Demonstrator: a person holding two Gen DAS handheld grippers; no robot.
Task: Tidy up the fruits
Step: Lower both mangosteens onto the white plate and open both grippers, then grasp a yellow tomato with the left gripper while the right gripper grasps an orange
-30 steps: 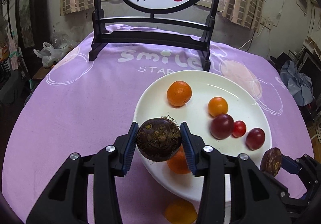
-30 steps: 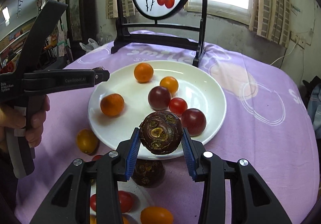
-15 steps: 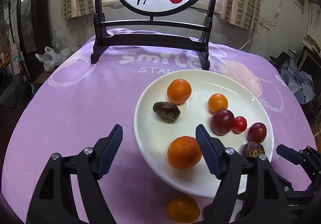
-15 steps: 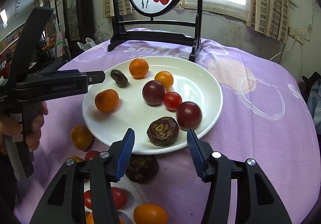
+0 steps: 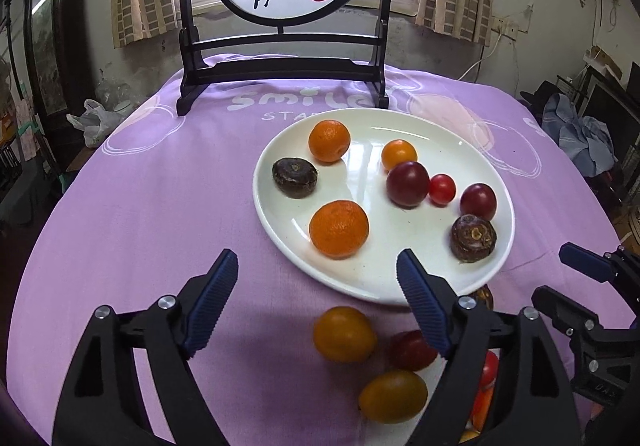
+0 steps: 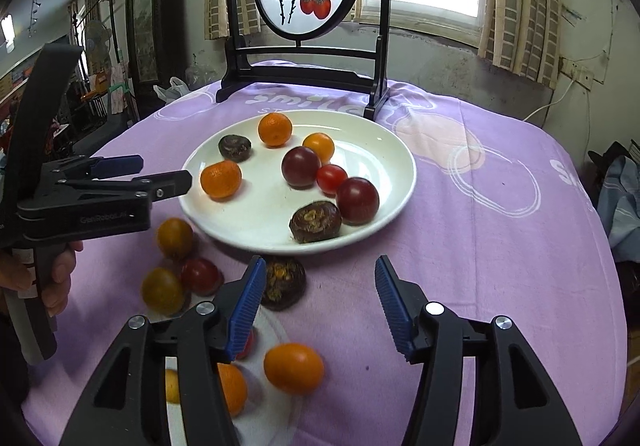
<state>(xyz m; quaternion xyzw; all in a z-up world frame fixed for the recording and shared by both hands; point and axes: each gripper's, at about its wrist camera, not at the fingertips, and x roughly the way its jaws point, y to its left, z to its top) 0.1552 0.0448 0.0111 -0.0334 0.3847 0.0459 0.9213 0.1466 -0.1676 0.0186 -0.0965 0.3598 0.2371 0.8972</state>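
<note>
Left gripper [image 5: 316, 306] jaws wide, just been opening, empty; water chestnut [image 5: 295, 177] lies ahead on white plate [image 5: 400, 286]. Right gripper [image 6: 320, 304] also opening, empty; second chestnut [image 6: 316, 221] at plate's near rim. Loose fruit on purple cloth [image 5: 140, 206].

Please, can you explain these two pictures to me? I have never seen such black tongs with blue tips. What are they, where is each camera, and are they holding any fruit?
They are hand-held grippers, one in each of a person's hands, each with a camera looking along its fingers. One picture is from the left gripper, the other from the right gripper. Both are open and hold nothing; their jaws have just been opening. On the purple tablecloth a white plate holds oranges, tomatoes and two dark brown round fruits. More fruit, such as another brown one, lies loose on the cloth nearby. A hand grips the left tool's handle.
</note>
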